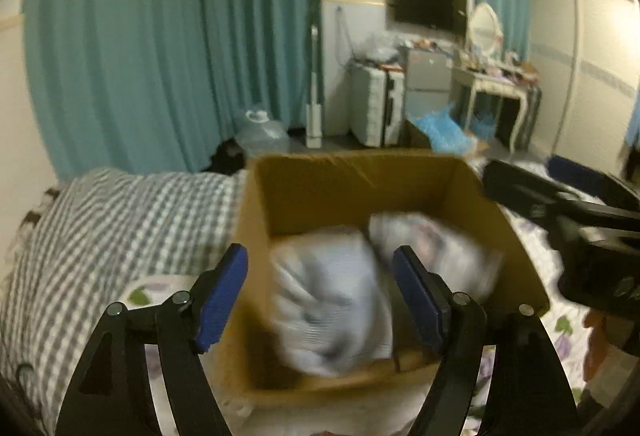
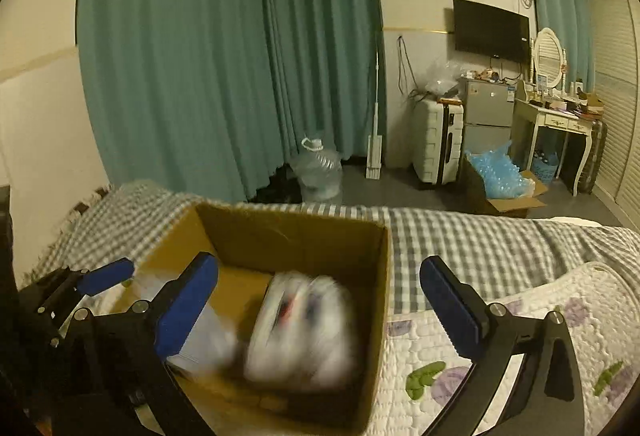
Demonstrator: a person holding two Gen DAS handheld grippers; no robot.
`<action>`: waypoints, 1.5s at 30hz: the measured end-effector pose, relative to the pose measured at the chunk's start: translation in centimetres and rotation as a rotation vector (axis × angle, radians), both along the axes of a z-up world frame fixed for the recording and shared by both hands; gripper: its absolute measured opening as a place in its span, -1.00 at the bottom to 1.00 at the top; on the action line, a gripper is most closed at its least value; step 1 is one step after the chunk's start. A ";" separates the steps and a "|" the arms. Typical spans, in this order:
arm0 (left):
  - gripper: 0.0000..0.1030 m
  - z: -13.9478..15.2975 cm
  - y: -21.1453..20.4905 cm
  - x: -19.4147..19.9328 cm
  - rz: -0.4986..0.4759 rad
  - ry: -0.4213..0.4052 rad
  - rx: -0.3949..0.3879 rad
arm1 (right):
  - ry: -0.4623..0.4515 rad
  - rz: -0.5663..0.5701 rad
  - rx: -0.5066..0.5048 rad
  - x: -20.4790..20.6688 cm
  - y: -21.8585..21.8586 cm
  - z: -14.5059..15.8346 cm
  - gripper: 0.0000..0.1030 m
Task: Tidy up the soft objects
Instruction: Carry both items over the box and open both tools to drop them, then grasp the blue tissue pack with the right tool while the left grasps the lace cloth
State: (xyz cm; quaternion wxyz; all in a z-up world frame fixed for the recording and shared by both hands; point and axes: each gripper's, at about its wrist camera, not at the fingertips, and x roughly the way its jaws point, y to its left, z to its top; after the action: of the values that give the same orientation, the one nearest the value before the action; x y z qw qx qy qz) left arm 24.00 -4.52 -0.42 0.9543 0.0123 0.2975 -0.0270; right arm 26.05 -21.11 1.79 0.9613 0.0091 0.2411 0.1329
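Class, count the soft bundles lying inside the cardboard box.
2: a pale blue bundle at the box's near-left, a white bundle beside it on the right. Both are blurred; more may lie hidden beneath.

Teal curtains (image 2: 224,47), wall television (image 2: 491,31), white dressing table (image 2: 554,123).

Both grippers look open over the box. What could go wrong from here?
1. The two pale bundles in the cardboard box are blurred, perhaps still tumbling; they may settle unevenly.
2. The box sits on soft bedding, so a push on its wall could tip it.
3. The left gripper and right gripper are close together; they could collide.
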 end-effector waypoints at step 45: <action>0.48 -4.6 4.2 -19.1 0.126 0.075 0.087 | 0.271 0.005 -0.162 -18.4 1.7 -11.5 0.98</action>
State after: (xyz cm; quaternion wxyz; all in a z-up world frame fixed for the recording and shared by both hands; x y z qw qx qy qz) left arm 4.88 -0.37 -4.99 0.9408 0.0339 0.3342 0.0454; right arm 7.66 -19.40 -9.73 0.9172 -0.0512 0.3785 0.1129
